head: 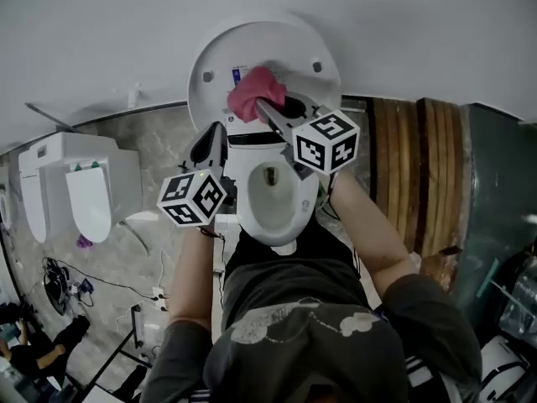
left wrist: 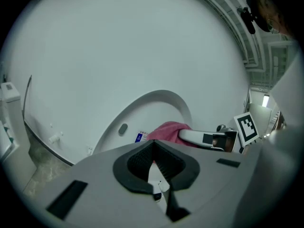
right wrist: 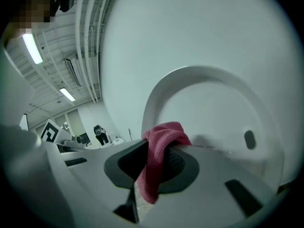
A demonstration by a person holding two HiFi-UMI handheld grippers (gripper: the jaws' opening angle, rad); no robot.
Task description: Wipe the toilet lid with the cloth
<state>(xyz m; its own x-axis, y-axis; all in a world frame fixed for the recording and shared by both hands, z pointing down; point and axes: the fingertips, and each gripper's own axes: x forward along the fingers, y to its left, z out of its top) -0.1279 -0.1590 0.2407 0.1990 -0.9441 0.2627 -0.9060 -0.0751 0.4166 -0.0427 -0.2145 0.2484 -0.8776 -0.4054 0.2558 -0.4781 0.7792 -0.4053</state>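
Observation:
The white toilet lid [head: 252,53] stands raised against the wall. A pink cloth [head: 254,91] is bunched against its lower middle, and my right gripper [head: 267,103] is shut on it. In the right gripper view the cloth [right wrist: 164,133] hangs folded between the jaws in front of the lid [right wrist: 213,103]. My left gripper [head: 214,137] is shut and empty, just left of the bowl's back edge and below the lid. In the left gripper view its jaws [left wrist: 153,148] meet with nothing in them; beyond them show the lid [left wrist: 142,110], the cloth [left wrist: 166,128] and the right gripper [left wrist: 209,137].
The open toilet bowl [head: 289,221] lies directly below my arms. Other white toilets [head: 80,191] stand at the left on a marble floor with cables [head: 67,284]. A wooden panel [head: 419,175] rises at the right. A person [head: 33,351] crouches at the lower left.

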